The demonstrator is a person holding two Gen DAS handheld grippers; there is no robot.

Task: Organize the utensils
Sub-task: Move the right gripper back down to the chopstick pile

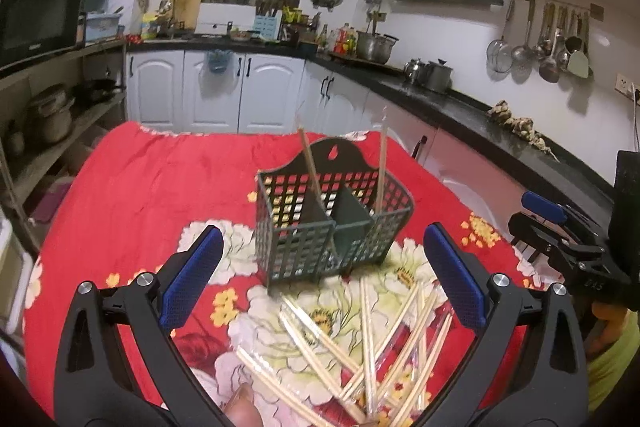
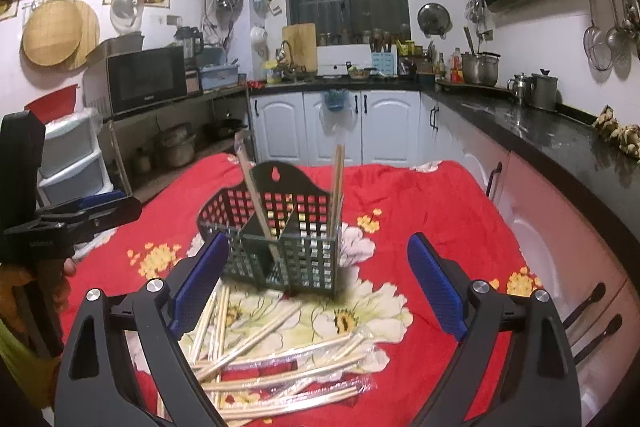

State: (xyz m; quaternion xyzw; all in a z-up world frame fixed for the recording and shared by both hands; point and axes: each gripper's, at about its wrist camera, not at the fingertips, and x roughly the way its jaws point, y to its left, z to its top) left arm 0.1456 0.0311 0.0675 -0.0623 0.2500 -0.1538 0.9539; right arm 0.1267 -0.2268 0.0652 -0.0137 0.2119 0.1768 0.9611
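A dark green slotted utensil basket (image 1: 332, 219) (image 2: 276, 247) with two compartments stands on the red flowered cloth (image 1: 140, 179) (image 2: 432, 203). Two wrapped chopsticks lean upright in it: one (image 1: 310, 163) (image 2: 256, 195) in the left compartment, one (image 1: 382, 167) (image 2: 338, 179) at the right. A loose pile of wrapped chopsticks (image 1: 360, 347) (image 2: 280, 359) lies in front of the basket. My left gripper (image 1: 322, 267) hovers open above the pile, nothing between its blue pads. My right gripper (image 2: 316, 275) is also open and empty, just before the basket; its body shows at the left wrist view's right edge.
A black counter (image 1: 460, 107) (image 2: 540, 135) with pots runs along the right and back. White cabinets (image 1: 216, 91) stand behind the table. A shelf with a microwave (image 2: 144, 79) is on the left. A person's fingertip (image 1: 240, 403) shows at the bottom edge.
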